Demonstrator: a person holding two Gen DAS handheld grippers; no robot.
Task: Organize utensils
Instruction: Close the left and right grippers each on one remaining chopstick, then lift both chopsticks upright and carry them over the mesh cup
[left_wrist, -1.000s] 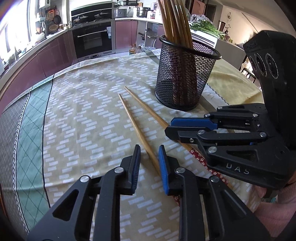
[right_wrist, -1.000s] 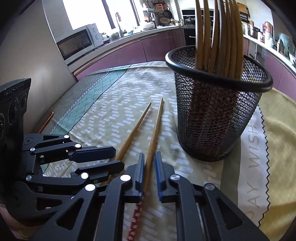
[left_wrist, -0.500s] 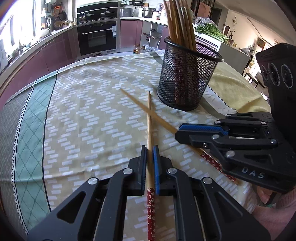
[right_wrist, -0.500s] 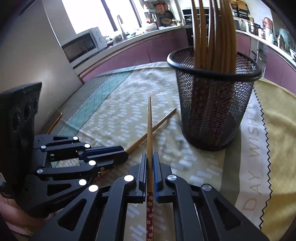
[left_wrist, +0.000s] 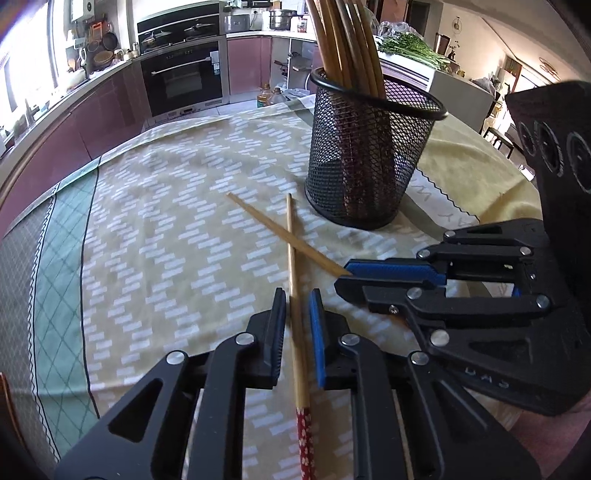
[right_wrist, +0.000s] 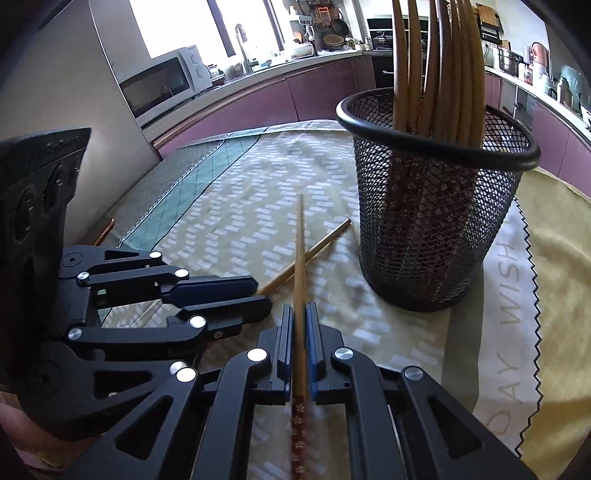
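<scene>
The right gripper (right_wrist: 300, 314) is clamped on one chopstick (right_wrist: 300, 258), which points forward over the tablecloth (right_wrist: 240, 206) toward the left side of the cup (right_wrist: 436, 229). Its red flowered end runs back between the fingers. The second chopstick (left_wrist: 295, 314) lies in the gap of the left gripper (left_wrist: 297, 295), whose jaws stand apart with space on both sides of it. The two sticks cross just in front of both grippers, near the cup's base.

The black mesh cup stands upright on the cloth and holds a bundle of chopsticks (right_wrist: 443, 74), red ends down, tips rising past the rim.

The right view shows a microwave (right_wrist: 159, 85) and the letters "DAY WISH" on the cloth's zigzag edge. The left view instead shows an oven (left_wrist: 184, 77), greens (left_wrist: 410, 46) on a counter behind the cup, and the right gripper's closed fingers from the side.
</scene>
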